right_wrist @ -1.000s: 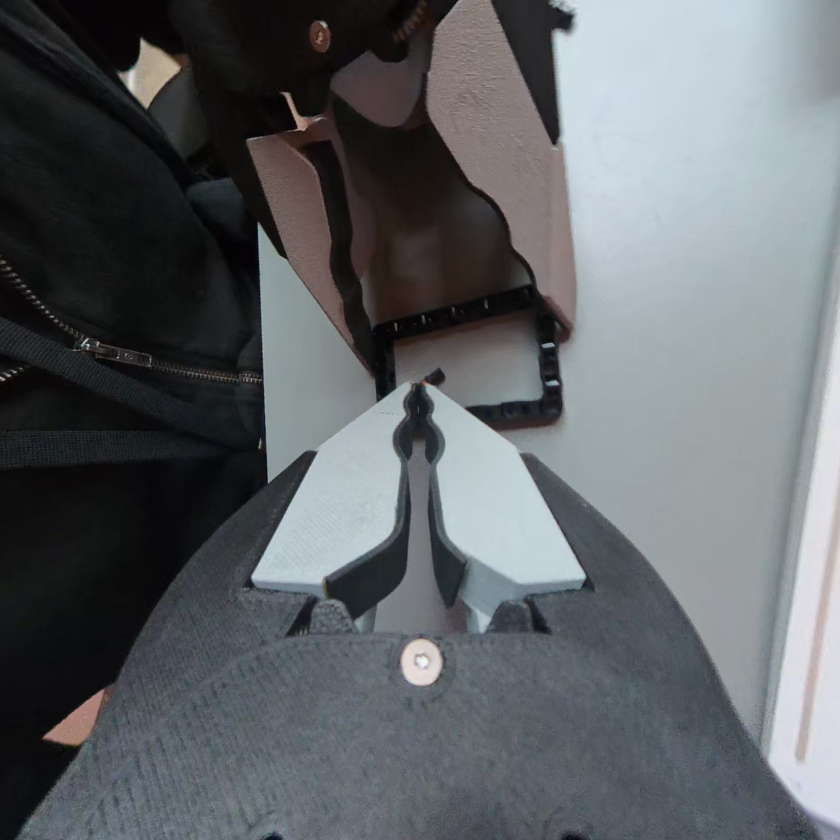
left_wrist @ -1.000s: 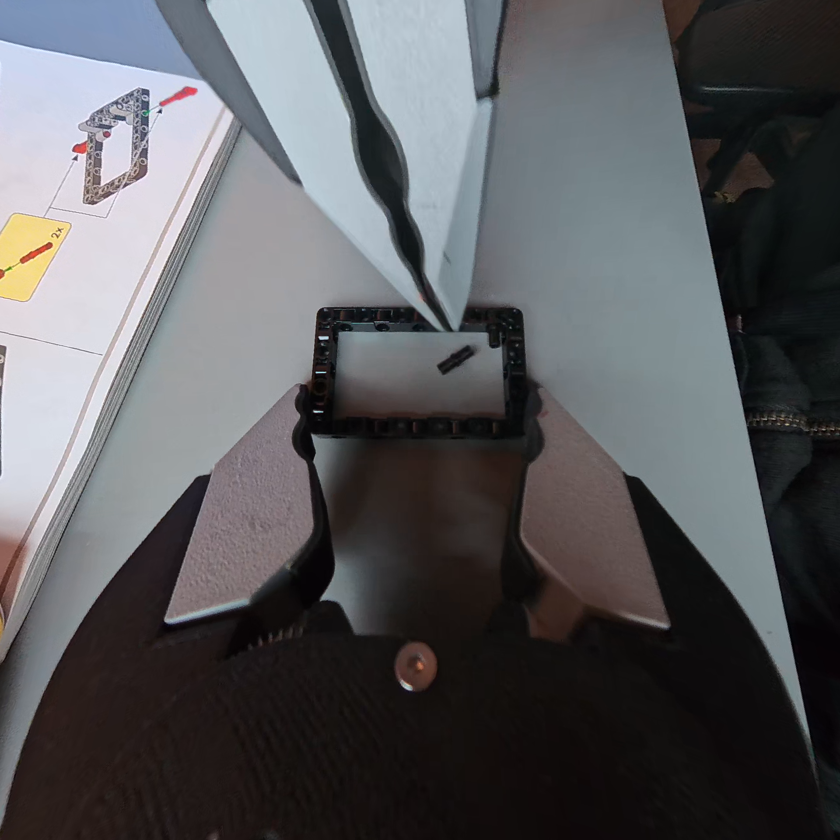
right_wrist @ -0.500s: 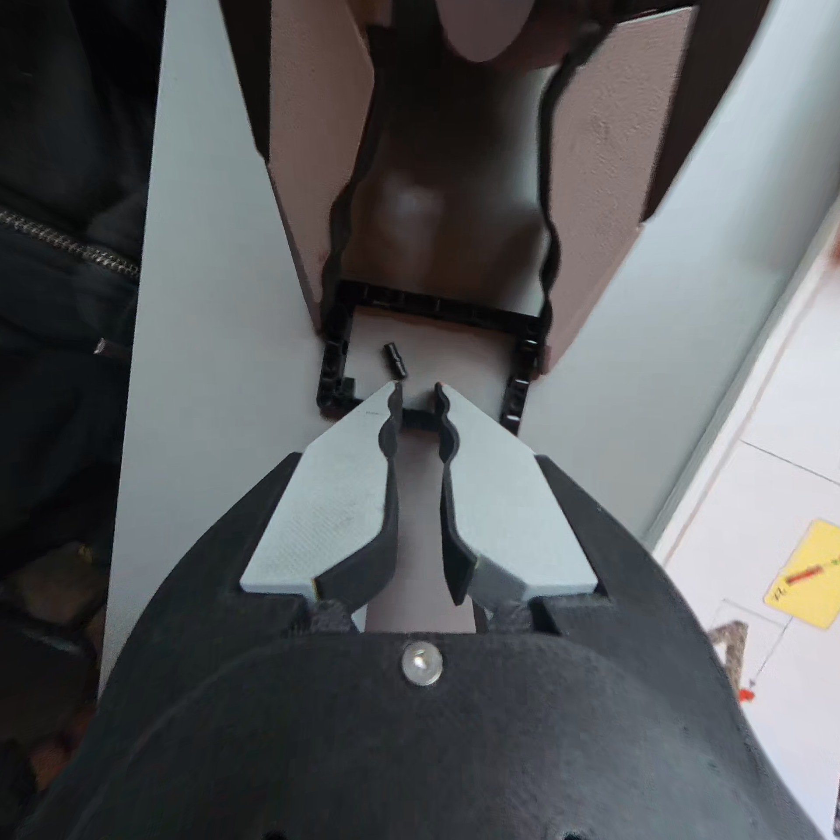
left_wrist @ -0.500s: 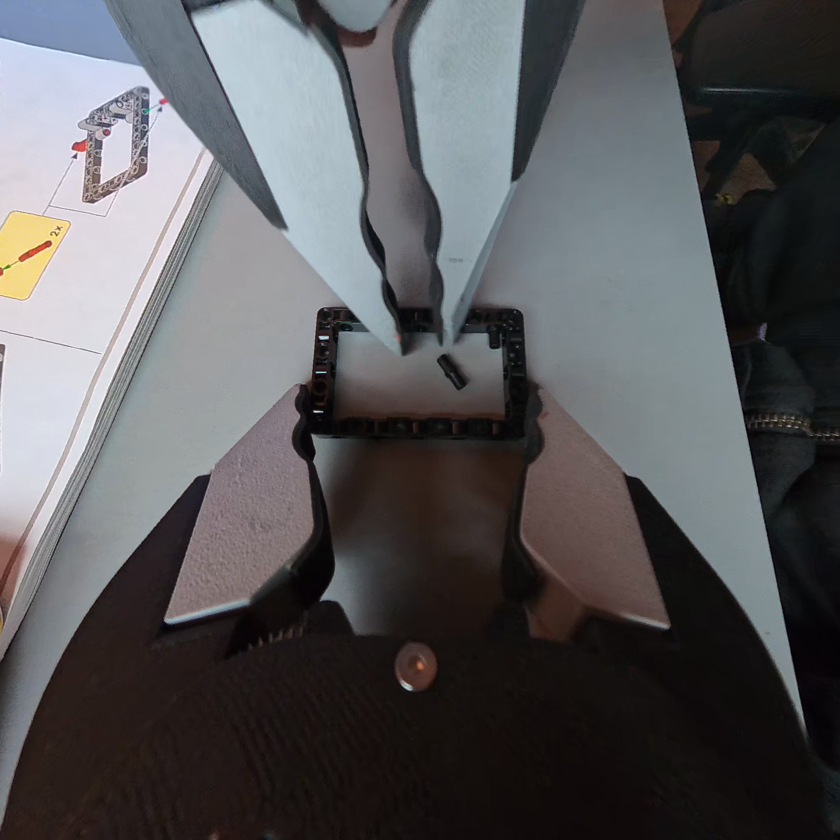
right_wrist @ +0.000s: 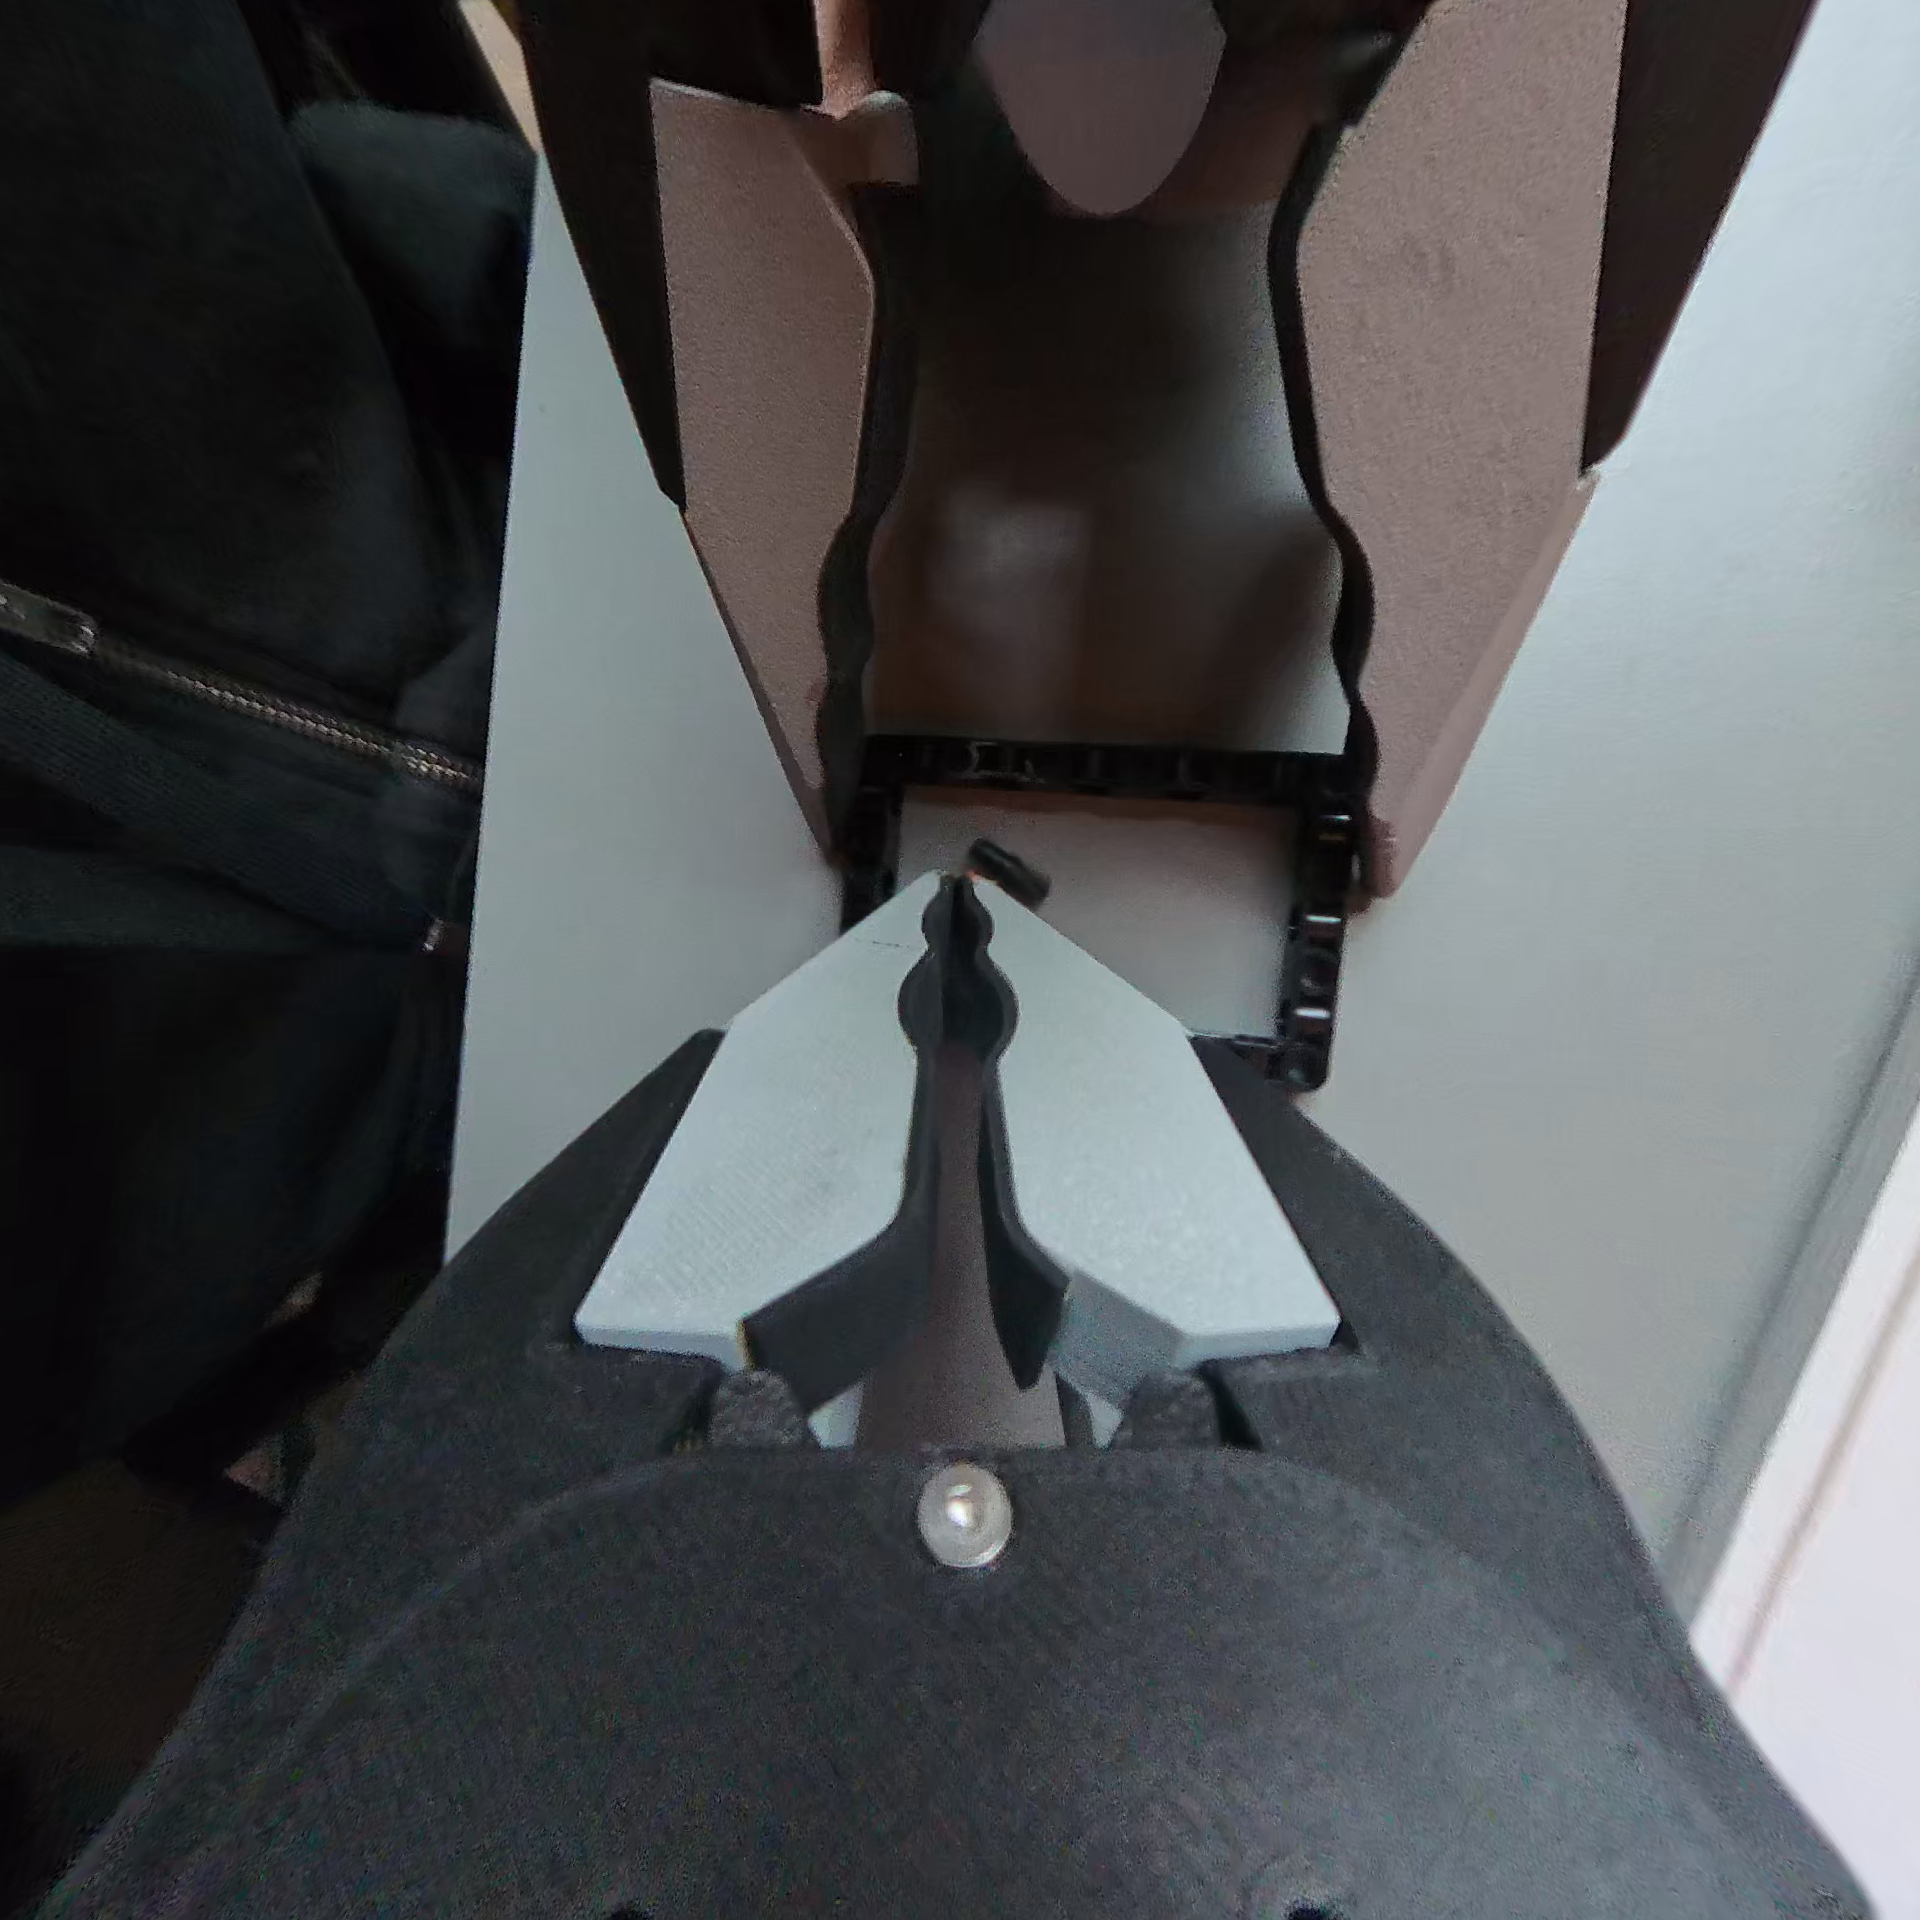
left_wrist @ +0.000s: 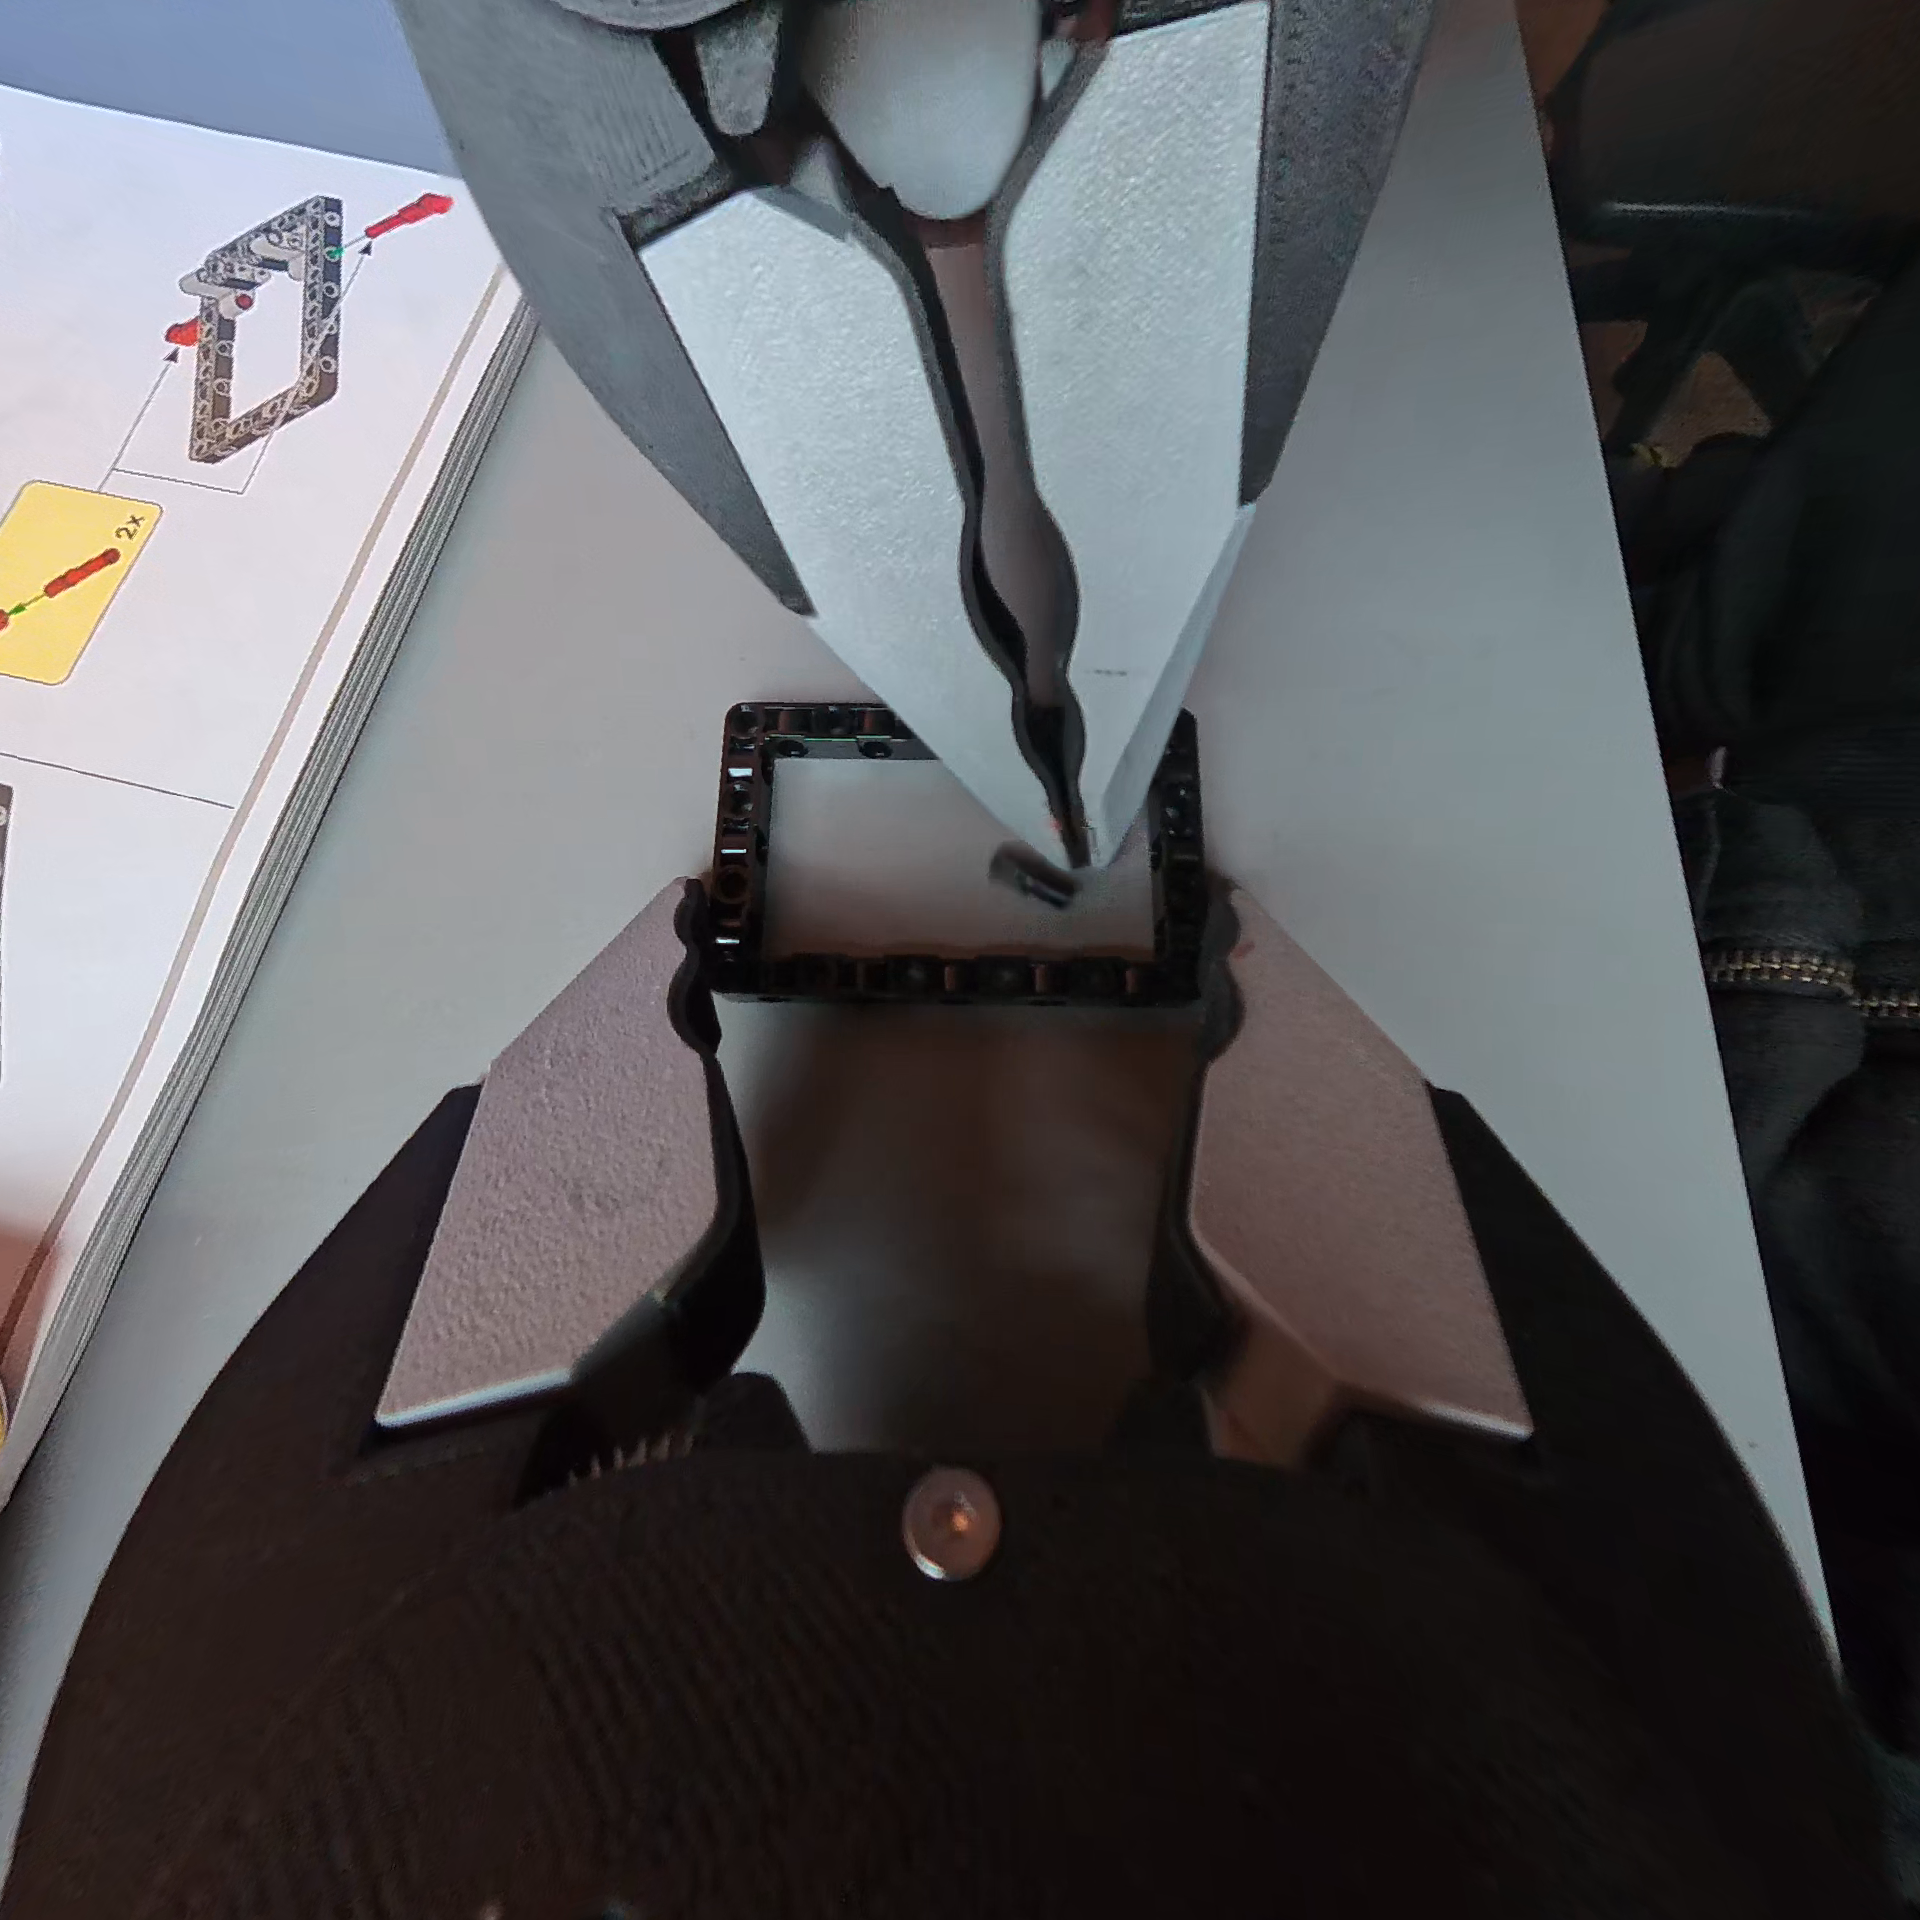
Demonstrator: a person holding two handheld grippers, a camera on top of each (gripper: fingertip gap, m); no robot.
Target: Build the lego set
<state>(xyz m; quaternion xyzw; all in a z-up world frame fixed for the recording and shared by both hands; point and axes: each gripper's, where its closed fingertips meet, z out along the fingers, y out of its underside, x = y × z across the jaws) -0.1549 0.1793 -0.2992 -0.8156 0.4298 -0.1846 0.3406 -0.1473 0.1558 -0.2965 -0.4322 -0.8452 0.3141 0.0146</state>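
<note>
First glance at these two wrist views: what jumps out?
The black rectangular lego frame, flat on the pale grey table and clamped at its sides by the left gripper. Inside it, the right gripper has its jaws nearly together at a small black pin. An open instruction booklet lies left.

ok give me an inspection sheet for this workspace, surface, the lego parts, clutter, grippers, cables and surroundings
Surface: pale grey table, bare around the work.
Job's things: black rectangular frame lying flat; small black pin loose inside the frame's opening.
Clutter: open instruction booklet at the table's left.
Grippers: left gripper clamps the frame by its two outer sides; right gripper is shut, its tips right at the pin; whether it grips the pin cannot be told.
Cables: nothing seen.
Surroundings: dark zipped jacket past the table's edge.
</note>
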